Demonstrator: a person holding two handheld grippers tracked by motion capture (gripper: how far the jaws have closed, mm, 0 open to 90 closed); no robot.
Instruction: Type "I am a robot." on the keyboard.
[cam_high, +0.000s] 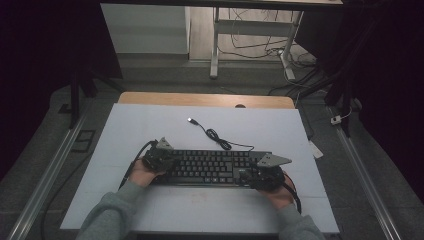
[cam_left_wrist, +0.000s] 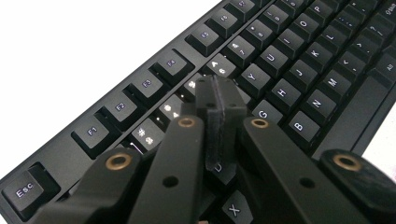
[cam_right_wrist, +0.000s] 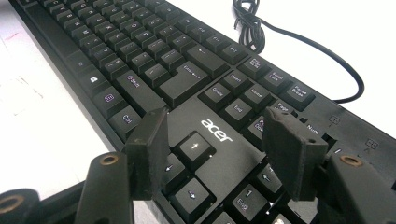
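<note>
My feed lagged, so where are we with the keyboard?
Done: both grippers are at the keyboard, which lies flat on the white table. In hand: left gripper has its jaws shut over the left keys; right gripper is open over the arrow keys. Left: any grasp or move; the cable lies loose, unplugged.
</note>
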